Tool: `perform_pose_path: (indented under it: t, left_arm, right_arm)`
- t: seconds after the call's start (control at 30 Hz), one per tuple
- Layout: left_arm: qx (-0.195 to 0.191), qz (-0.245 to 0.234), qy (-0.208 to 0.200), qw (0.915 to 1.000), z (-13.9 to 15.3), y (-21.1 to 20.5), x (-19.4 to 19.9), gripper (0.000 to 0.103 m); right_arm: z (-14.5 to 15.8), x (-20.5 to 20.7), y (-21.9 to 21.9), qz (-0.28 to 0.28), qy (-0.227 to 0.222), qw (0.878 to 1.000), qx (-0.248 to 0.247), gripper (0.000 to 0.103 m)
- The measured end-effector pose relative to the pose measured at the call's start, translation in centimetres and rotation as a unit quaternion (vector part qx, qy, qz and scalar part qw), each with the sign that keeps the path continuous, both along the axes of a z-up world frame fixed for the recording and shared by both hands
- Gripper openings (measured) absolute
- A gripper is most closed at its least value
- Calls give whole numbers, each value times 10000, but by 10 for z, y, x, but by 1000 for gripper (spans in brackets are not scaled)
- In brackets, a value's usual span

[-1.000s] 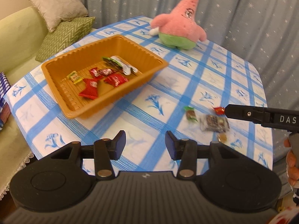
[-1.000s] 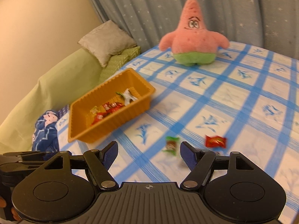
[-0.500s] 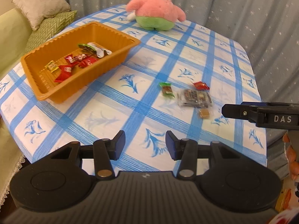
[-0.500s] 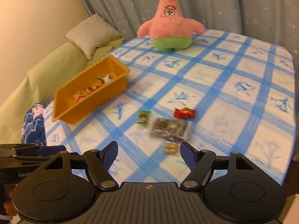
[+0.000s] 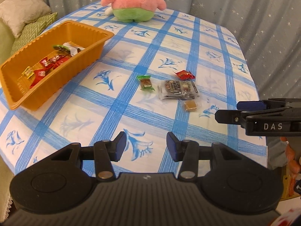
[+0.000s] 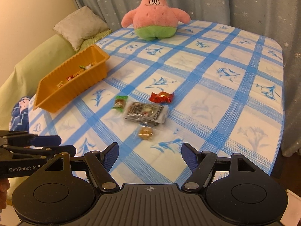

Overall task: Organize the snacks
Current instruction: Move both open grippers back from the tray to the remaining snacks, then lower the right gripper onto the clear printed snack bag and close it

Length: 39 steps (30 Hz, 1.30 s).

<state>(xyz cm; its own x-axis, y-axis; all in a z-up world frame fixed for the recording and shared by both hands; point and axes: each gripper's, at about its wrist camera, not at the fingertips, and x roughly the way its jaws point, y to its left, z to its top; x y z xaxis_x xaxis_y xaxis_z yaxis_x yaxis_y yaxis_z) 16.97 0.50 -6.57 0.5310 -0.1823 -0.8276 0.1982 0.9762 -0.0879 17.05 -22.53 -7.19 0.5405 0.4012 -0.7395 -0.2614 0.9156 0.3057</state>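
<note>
Left claw: we see the left gripper (image 5: 144, 144) with its jaws spread wide and nothing between them, held over the near edge of the table (image 5: 216, 43).
Right claw: the right gripper (image 6: 150, 155) is likewise wide open and empty, beside the left one.
Loose snacks: ahead of both claws we find a green candy (image 6: 120, 102), a red candy (image 6: 161, 97), a clear packet (image 6: 146, 114) and a small brown sweet (image 6: 145, 132) lying close together; the brown sweet is nearest the right claw.
Tray: an orange tray (image 5: 79, 56) sits ahead and to the left of the claws, well apart from the loose snacks, with several wrapped sweets (image 5: 48, 64) inside.
Far end: we see a pink plush toy (image 6: 154, 17) beyond everything.
</note>
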Motion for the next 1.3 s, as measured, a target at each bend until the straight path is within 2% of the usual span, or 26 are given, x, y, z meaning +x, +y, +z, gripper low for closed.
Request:
perform_pose_path:
  t: [0.33, 0.77, 0.9, 1.1, 1.3]
  left_arm:
    - [31, -141, 50, 9999, -9, -6, 23, 43]
    - [47, -22, 125, 9999, -21, 3, 57, 43]
    - [53, 4, 164, 9999, -24, 5, 65, 43]
    - [61, 78, 228, 9997, -30, 10, 73, 43]
    - [72, 143, 273, 9995, -34, 15, 78, 43]
  right_arm:
    - [-8, 24, 9, 426, -166, 9989, -133, 73]
    - [-22, 70, 28, 1221, -417, 9907, -432, 73]
    - [-29, 81, 36, 1625, -500, 9834, -640, 71]
    - [-41, 93, 51, 2324, -620, 9641, -1128, 58]
    - [-50, 104, 61, 2767, -586, 9507, -1271, 53]
